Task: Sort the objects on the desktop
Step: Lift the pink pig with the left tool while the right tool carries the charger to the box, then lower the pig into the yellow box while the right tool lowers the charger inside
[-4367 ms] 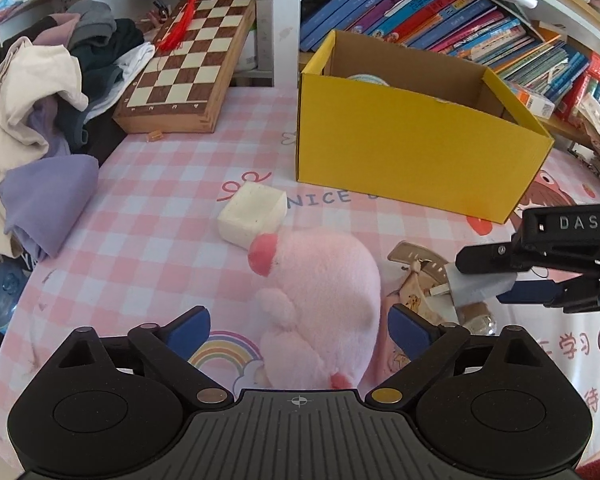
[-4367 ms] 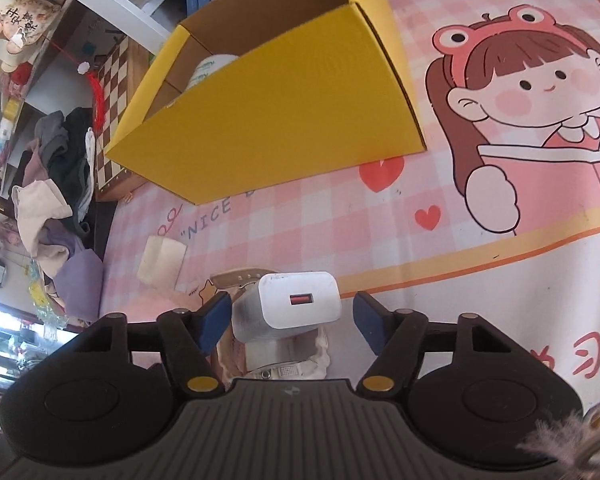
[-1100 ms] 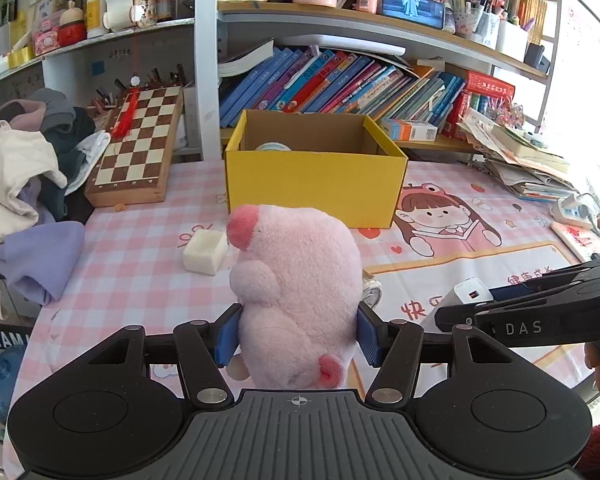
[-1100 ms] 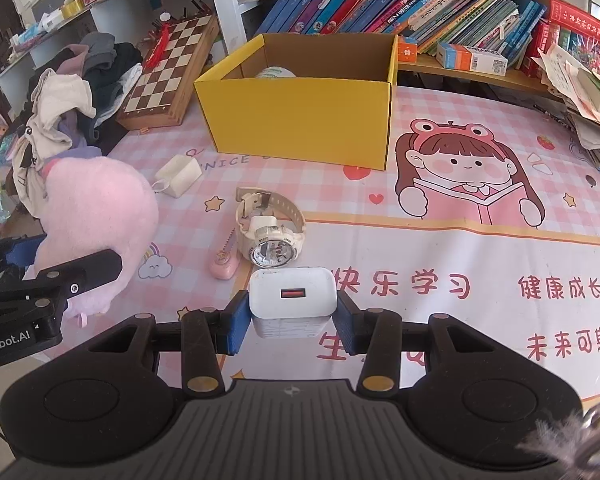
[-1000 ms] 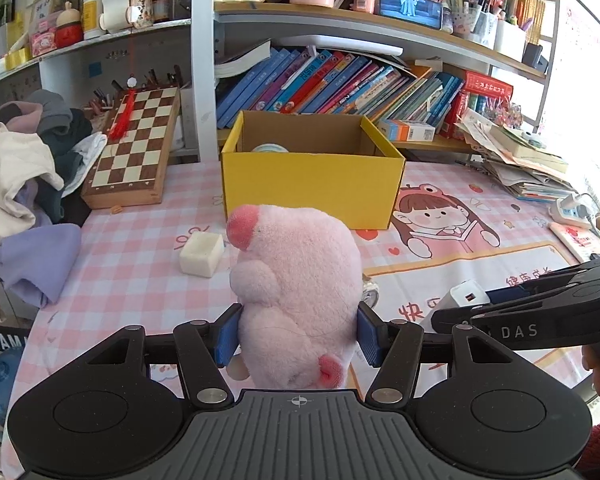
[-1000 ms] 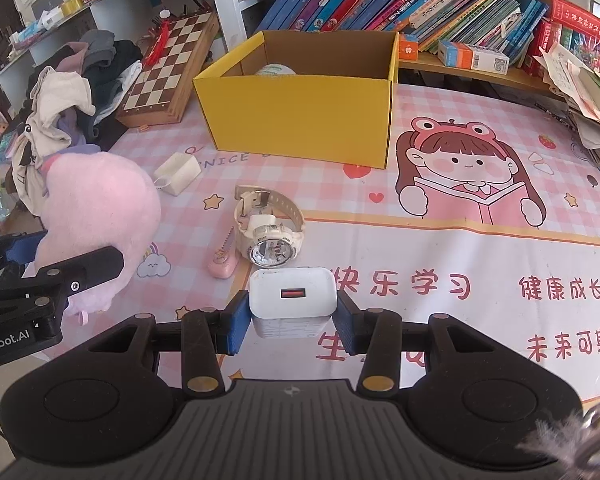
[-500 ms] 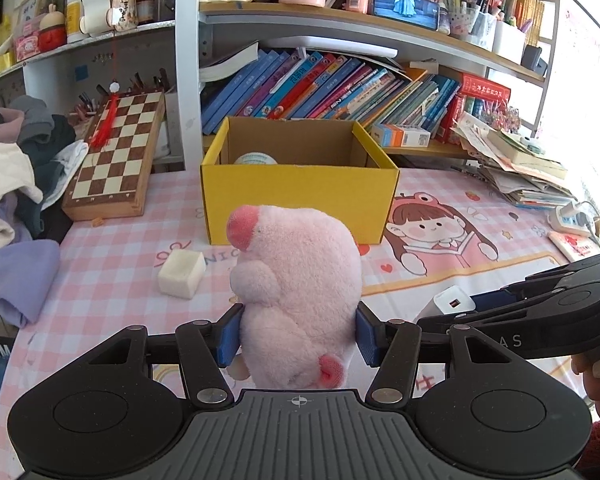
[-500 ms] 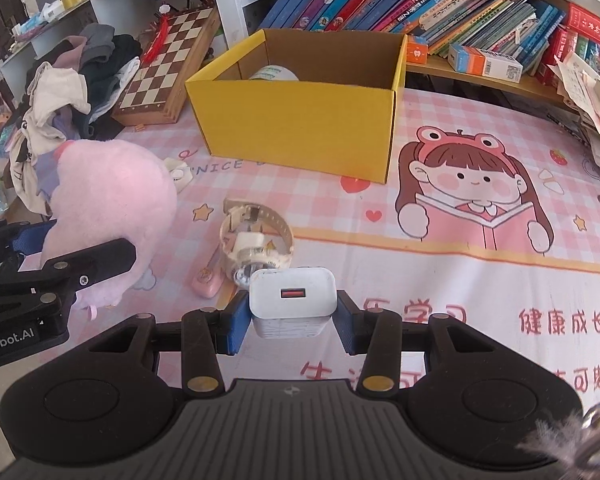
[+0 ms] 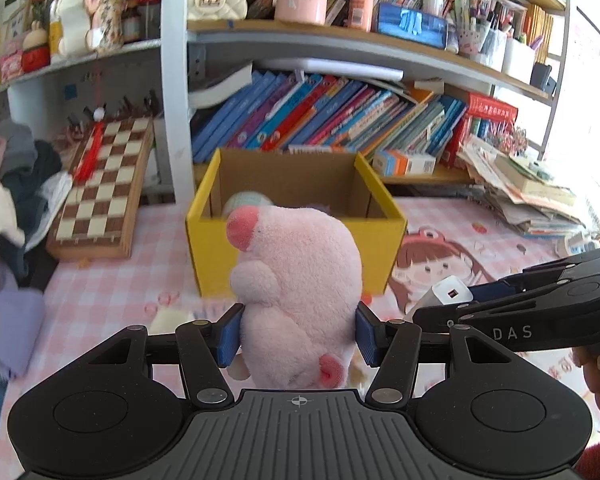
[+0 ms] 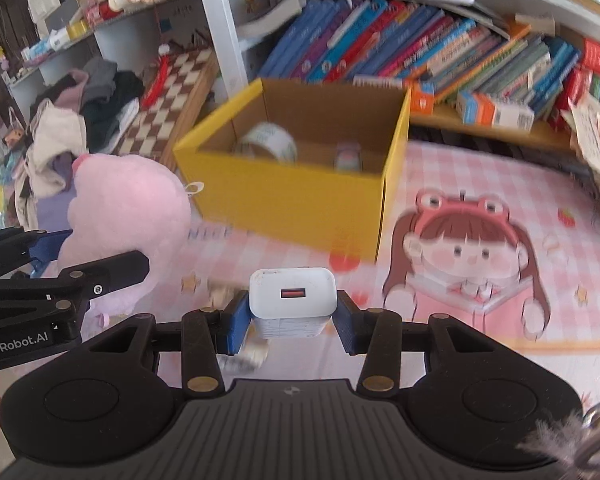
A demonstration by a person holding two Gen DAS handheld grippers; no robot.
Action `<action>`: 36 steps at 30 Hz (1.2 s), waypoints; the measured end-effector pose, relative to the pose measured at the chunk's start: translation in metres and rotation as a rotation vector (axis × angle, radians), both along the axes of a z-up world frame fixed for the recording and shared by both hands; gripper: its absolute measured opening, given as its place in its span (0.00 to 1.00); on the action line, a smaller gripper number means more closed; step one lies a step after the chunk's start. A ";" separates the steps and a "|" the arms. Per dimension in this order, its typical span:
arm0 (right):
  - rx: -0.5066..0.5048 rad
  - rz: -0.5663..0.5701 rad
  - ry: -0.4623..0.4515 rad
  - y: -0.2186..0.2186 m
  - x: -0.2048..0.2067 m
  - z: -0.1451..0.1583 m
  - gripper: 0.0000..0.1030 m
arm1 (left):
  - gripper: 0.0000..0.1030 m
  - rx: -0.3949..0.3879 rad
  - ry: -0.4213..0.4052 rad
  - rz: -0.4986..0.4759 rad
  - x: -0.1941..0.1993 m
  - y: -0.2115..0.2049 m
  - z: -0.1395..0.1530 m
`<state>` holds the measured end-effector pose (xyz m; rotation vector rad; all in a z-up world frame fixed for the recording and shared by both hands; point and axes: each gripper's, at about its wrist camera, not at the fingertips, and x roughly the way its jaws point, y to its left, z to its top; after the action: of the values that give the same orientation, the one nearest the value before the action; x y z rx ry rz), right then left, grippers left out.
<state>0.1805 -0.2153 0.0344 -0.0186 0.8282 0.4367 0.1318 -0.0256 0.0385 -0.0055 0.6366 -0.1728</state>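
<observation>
Fuzzy, rounded pink plush toy (image 9: 296,292) squeezed mid-frame in left gripper (image 9: 296,334); smooth, boxy white charger (image 10: 293,298) clamped by right gripper (image 10: 292,322), both level before yellow cardboard box (image 10: 296,196).

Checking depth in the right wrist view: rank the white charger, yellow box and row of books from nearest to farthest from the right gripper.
1. White charger, clamped in the right gripper.
2. Yellow box, ahead on the table.
3. Row of books, on the shelf behind.

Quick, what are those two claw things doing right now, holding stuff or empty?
Left gripper: closed on the pink plush toy.
Right gripper: closed on the white charger.
</observation>
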 end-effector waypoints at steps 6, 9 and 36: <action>0.010 0.035 -0.074 -0.006 0.034 0.027 0.41 | 0.54 0.045 -0.046 0.010 0.031 -0.002 0.017; 0.016 0.052 -0.106 -0.006 0.054 0.038 0.40 | 0.54 0.060 -0.054 0.023 0.049 0.001 0.025; -0.154 0.257 -0.035 0.047 0.191 -0.021 0.40 | 0.54 0.186 0.096 0.045 0.195 -0.010 -0.011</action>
<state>0.3713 -0.1682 0.0130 -0.2774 0.8267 0.6118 0.3268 -0.0351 0.0278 0.1519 0.7455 -0.0701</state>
